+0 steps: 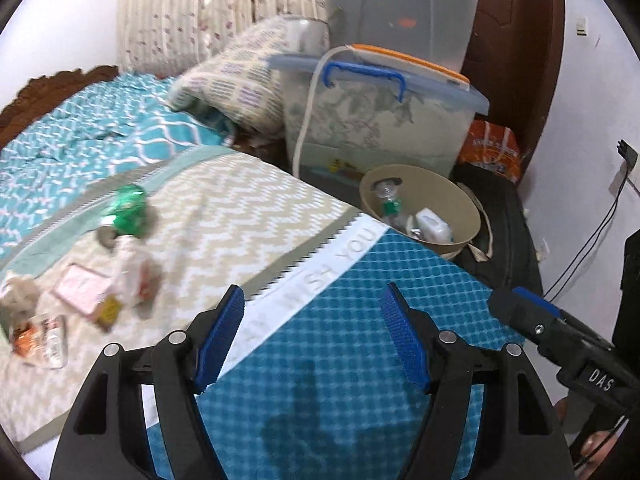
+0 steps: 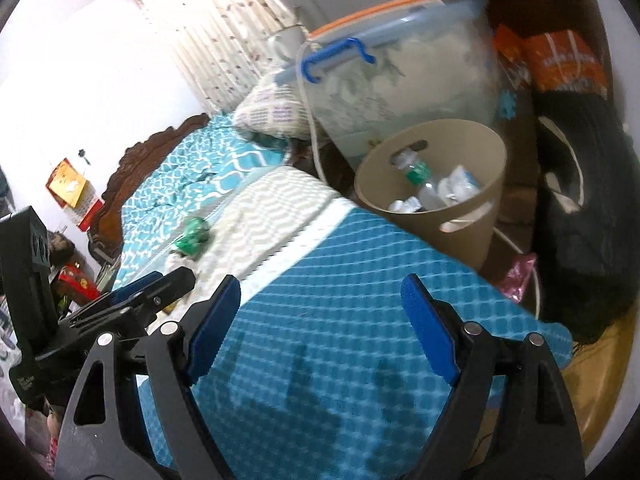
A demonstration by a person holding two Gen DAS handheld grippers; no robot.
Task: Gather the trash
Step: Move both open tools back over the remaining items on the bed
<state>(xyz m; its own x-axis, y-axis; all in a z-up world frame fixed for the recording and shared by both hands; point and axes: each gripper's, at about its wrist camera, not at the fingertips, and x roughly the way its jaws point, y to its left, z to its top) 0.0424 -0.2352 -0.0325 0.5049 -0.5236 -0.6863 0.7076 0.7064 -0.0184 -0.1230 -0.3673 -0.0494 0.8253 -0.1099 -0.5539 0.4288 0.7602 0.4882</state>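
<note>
Trash on the zigzag blanket is motion-blurred; green crumpled item and wrappers can't be identified; tan bin base hidden behind bed edge, contents too small to tell; upper clear tub cut off at top.

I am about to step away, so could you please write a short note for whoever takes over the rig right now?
Left gripper and right gripper: both open, empty, above the blue checked blanket.
Beige round bin beside the bed already holds a clear plastic bottle with green label and white wrappers.
Left to collect: crushed green can, white and pink wrappers, orange packet on the chevron cover.
</note>
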